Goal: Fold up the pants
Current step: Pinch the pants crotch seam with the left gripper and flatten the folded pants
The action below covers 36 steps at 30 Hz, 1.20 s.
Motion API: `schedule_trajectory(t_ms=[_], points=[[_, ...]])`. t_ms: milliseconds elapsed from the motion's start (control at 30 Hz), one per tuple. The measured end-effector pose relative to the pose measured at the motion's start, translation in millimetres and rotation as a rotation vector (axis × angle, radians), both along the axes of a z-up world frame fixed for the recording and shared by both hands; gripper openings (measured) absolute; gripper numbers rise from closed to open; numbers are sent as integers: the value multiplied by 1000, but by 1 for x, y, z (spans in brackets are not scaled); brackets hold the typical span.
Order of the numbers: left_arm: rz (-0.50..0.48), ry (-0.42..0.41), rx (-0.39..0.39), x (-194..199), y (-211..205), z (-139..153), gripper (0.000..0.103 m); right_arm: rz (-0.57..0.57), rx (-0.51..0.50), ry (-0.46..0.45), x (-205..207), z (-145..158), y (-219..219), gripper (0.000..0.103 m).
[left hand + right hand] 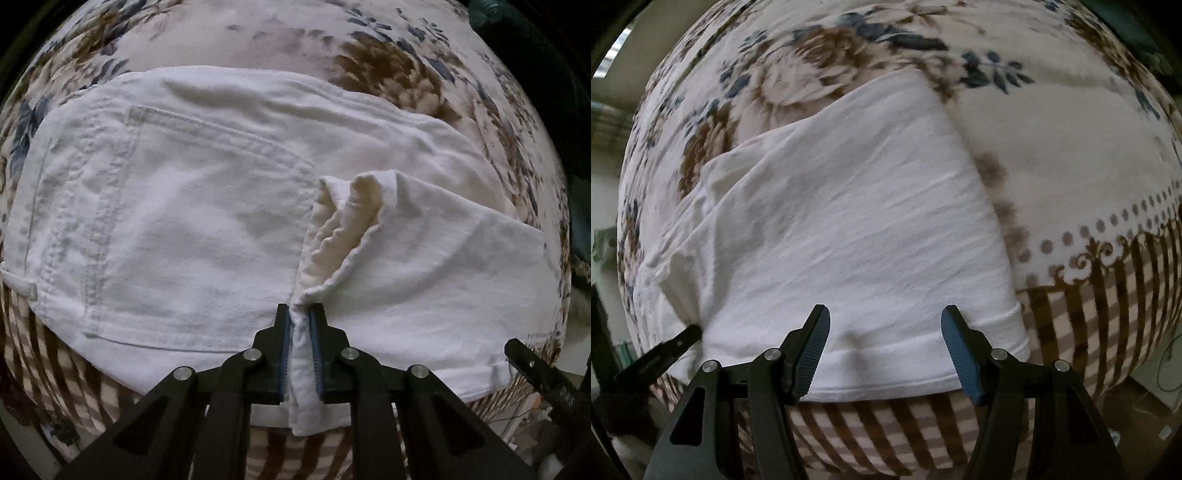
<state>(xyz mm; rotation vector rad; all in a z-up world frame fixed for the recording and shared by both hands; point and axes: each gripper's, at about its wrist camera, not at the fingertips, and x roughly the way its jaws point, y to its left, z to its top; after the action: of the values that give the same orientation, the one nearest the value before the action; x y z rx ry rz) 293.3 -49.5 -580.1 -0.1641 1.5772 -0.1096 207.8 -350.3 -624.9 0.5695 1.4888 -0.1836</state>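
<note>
Floral bedspread (1052,147) under white pants (184,221); left claw (300,314) clamped on pants fold at near edge; right claw (884,319) apart over hem.

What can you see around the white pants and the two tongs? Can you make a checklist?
Surface: flowered blanket with a brown striped border.
Job's things: white pants, pocket side up, partly folded.
Clutter: nothing seen.
Grippers: left tongs shut on a bunched pants edge; right tongs open over the pants hem, gripping nothing.
Cables: thin wires beyond the blanket edge, blurry.
Surroundings: dim room; dark green thing at the far corner.
</note>
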Motion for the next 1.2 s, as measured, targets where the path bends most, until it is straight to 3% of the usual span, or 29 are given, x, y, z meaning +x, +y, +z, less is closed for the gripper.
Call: schedule_trajectory(t_ms=[100,167,233,333,400,500,533,567,700,1000,1100,1167,1200], points=[[-15,11,10,-6,2,4,17,115,60,-13,2,-1,29,65],[20,19,24,-10,11,12,33,236,44,65,-1,-17,55,58],[58,-13,0,-18,19,29,33,344,-29,96,-4,-23,74,52],[48,-55,-6,-28,15,52,33,406,-30,143,-2,-19,79,49],[27,-47,-19,-31,6,46,36,390,-12,125,2,-10,77,47],[14,-21,33,-31,-3,19,36,357,48,45,9,-1,77,43],[16,0,60,-32,-4,6,37,357,66,56,11,-7,81,39],[22,16,72,-33,-1,-4,39,354,86,74,11,-14,83,25],[3,33,87,-45,5,-11,44,377,41,146,3,-31,91,18],[-5,49,114,-51,-2,-18,45,398,-29,224,5,-46,104,18],[16,44,81,-41,-1,-7,46,377,-12,218,14,-44,108,21],[53,18,49,-41,6,10,56,352,-1,209,22,-38,110,28],[90,-1,19,-41,15,19,74,338,5,199,23,-33,109,47]])
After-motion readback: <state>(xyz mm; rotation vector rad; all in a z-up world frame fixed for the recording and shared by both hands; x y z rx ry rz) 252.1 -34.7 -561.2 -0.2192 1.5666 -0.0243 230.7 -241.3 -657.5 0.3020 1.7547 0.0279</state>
